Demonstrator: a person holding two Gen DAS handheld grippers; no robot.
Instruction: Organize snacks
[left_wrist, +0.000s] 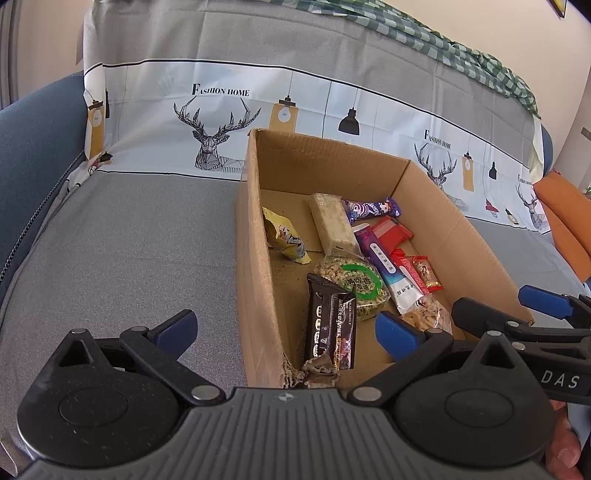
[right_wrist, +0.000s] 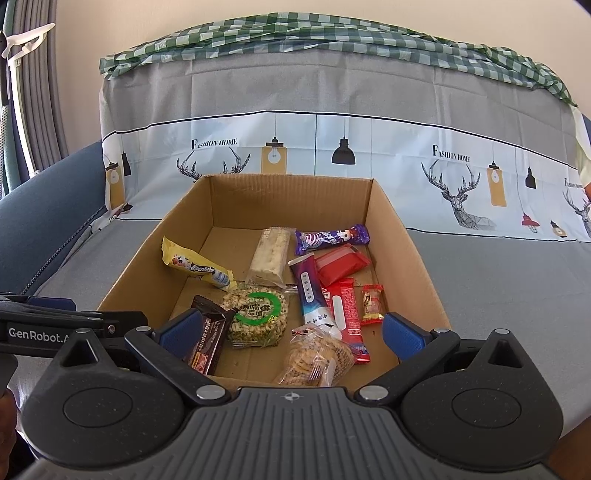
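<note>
Both tools empty, fingers spread wide: left tool (left_wrist: 286, 330) over the box's (right_wrist: 402, 236) near-left wall, right tool (right_wrist: 291, 334) over its near edge. Box sits on a grey-covered sofa (right_wrist: 498, 280). Snacks all inside: dark bar (right_wrist: 210, 341) near left, round green pack (right_wrist: 258, 319) beside it, cracker bag (right_wrist: 314, 360) nearest, yellow pack (right_wrist: 195, 267) left, purple bar (right_wrist: 332, 236) far.
</note>
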